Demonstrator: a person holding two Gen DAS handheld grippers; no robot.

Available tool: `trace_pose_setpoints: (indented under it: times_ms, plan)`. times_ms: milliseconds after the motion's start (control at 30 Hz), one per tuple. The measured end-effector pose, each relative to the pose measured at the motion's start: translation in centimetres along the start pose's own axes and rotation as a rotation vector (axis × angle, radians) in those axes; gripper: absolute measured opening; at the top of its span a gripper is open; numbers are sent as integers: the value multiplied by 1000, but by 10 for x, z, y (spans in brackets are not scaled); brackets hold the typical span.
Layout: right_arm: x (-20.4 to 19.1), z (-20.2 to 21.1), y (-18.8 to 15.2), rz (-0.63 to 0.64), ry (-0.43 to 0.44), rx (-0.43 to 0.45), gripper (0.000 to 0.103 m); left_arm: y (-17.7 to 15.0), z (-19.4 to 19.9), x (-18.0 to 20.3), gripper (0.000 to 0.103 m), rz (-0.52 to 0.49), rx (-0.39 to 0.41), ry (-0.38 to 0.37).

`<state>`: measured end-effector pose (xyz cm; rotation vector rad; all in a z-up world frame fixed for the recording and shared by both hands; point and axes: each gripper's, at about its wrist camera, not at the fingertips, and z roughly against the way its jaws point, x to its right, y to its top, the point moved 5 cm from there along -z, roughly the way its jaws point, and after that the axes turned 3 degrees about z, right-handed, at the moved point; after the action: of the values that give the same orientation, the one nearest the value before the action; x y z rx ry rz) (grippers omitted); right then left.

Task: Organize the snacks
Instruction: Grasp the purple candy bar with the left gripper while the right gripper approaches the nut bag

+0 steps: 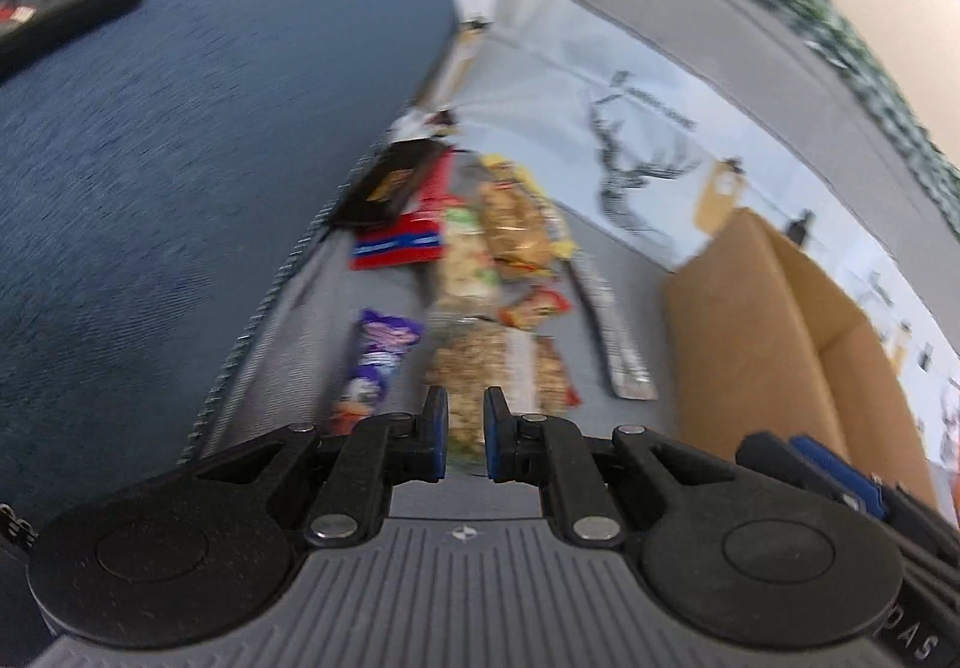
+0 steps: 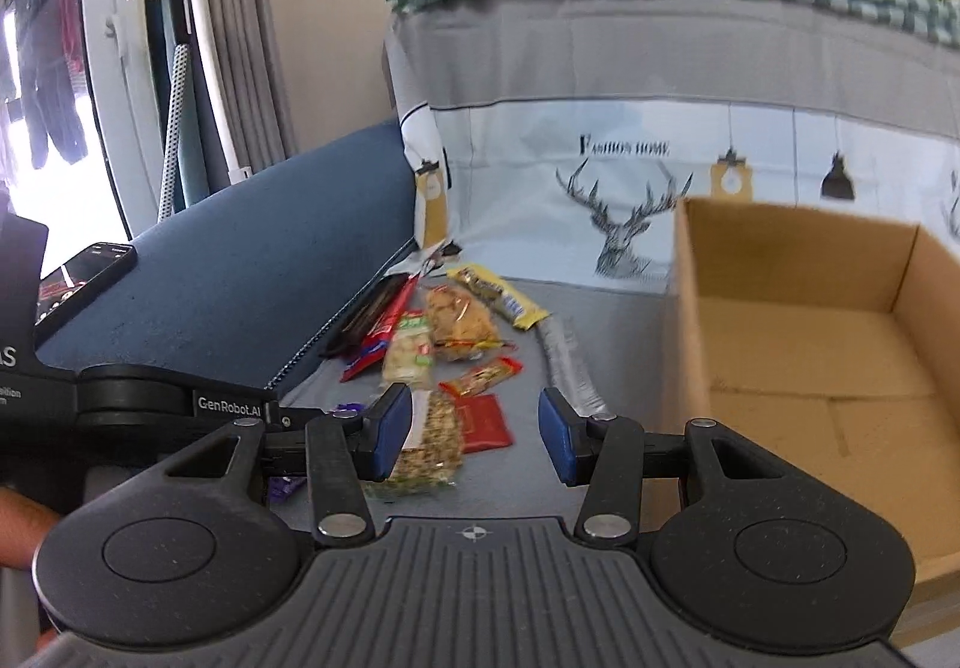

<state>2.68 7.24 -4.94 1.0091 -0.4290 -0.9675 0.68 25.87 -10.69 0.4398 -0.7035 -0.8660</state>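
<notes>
Light, crinkly and slippery, by the look of the wrappers: film packets that will buckle and slide instead of resisting a pinch. Best taken across the narrow width near the middle or by a crimped end seal, and gently, since the grain bars inside probably crumble.

Left gripper (image 1: 465, 431): jaws drawn almost together with only a slim gap, nothing visibly pinched between the blue pads. Straight beyond its tips, apparently not touching, a clear-wrapped seed bar (image 1: 498, 368). Just left of those tips, a purple packet (image 1: 375, 362). Farther ahead, a second clear packet of pale grain (image 1: 468, 260), a golden crisp packet (image 1: 516, 224), and a small orange sachet (image 1: 534, 305). Ahead and left, hard against the blue cushion (image 1: 180, 158), a red wrapper (image 1: 399, 248) under a black one (image 1: 387, 185). Ahead and right, a long silver stick pack (image 1: 618, 344).

Right gripper (image 2: 475, 437): jaws standing partly apart, empty. Beneath its left pad, the same seed bar (image 2: 429, 446); between the pads and a little beyond, a flat red sachet (image 2: 483, 422). Well ahead, a yellow bar (image 2: 498, 296).

Immediately right of both grippers, an empty cardboard box (image 2: 804, 344), open-topped: the likely destination, judging from the task. No snack in it yet, so sorting barely begun.
</notes>
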Motion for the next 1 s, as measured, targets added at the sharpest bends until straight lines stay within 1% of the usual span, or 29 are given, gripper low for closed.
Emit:
trace_pose_setpoints:
  times_ms: [67, 133, 167, 200, 233, 300, 367, 433, 500, 567, 600, 733, 800, 833, 867, 900, 967, 1000]
  plan:
    - [-2, -11, -4, -22, -3, -29, 50, 0, -5, -7, 15, 22, -7, 37]
    - [-4, -20, -8, -37, 14, -36, 50, -1, -9, -14, 25, 34, -13, 87]
    - [-6, -26, -10, -27, 4, -47, 50, -1, -12, -18, 27, 41, -20, 104]
    - [-7, -32, -11, -31, -3, -60, 50, -1, -15, -21, 29, 47, -29, 118]
    - [-7, -39, -12, -49, 9, -68, 50, -2, -19, -25, 30, 51, -42, 127]
    - [-10, -49, -12, -49, 16, -70, 50, -5, -26, -26, 31, 39, -69, 126]
    - [-12, -63, -12, -53, 11, -94, 51, -9, -32, -27, 31, 29, -100, 128]
    - [-14, -75, -14, -72, 39, -116, 51, -11, -38, -31, 30, 51, -126, 116]
    - [-17, -87, -15, -61, 35, -136, 53, -12, -42, -36, 28, 78, -145, 91]
    - [-20, -100, -16, -66, 43, -149, 61, -13, -41, -36, 23, 77, -144, 82]
    - [-21, -106, -16, -69, 49, -160, 63, -13, -42, -36, 22, 75, -145, 82]
    - [-18, -131, -21, -100, 33, -221, 63, -13, -44, -34, 18, 63, -148, 76]
    - [-14, -142, -29, -138, 43, -265, 63, -13, -44, -33, 18, 60, -147, 71]
    - [-12, -144, -30, -163, 54, -268, 62, -12, -44, -33, 17, 58, -148, 69]
    - [-12, -144, -30, -171, 67, -269, 52, -12, -44, -33, 17, 57, -148, 67]
    - [-14, -143, -29, -167, 85, -263, 47, -12, -44, -33, 17, 58, -148, 65]
    - [-18, -137, -25, -128, 84, -232, 22, -11, -45, -33, 17, 62, -146, 58]
    - [-18, -133, -23, -111, 80, -219, 8, -11, -44, -33, 16, 63, -144, 54]
